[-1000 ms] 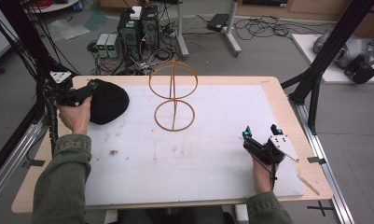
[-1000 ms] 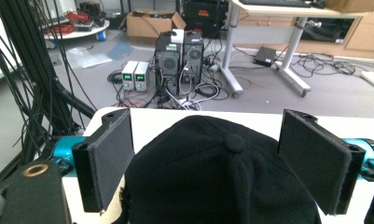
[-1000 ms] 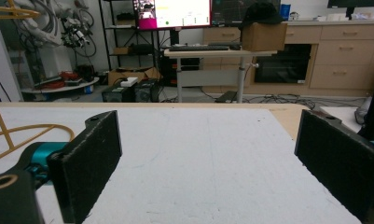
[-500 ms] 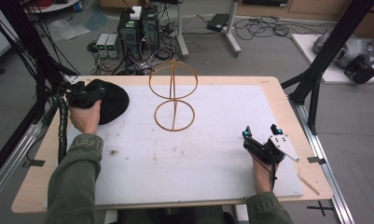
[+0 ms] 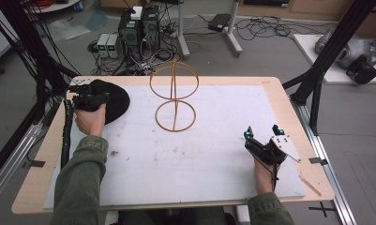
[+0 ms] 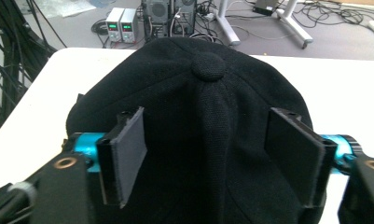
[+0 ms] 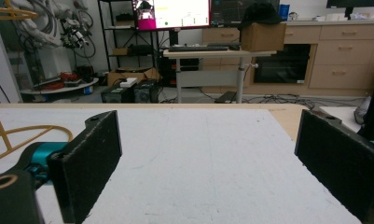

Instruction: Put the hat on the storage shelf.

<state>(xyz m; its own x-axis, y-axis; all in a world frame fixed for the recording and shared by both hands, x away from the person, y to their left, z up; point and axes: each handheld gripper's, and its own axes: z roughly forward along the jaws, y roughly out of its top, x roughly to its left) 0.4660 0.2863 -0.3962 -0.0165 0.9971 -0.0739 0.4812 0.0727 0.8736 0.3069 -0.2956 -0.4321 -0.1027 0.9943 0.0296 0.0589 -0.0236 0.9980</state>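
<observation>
A black cap (image 5: 116, 99) lies on the white mat at the back left of the table. My left gripper (image 5: 101, 98) is lowered over it. In the left gripper view the cap's crown (image 6: 208, 88) sits between the two pads (image 6: 126, 149), which stand on either side of it with the top button just beyond them. The left jaws have just been closing with the cap between them, and I see no clear pinch in the fabric. My right gripper (image 5: 261, 131) rests near the front right of the mat, open (image 7: 208, 126) with nothing between its pads.
A gold wire stand (image 5: 175, 101) of two rings on a thin post rises at the back middle of the mat (image 5: 199, 159). Its edge shows at the left of the right gripper view (image 7: 17, 133). Black frame legs and cables flank the table.
My left hand has moved right and down from the table's left edge onto the cap. The right hand has stayed where it was.
</observation>
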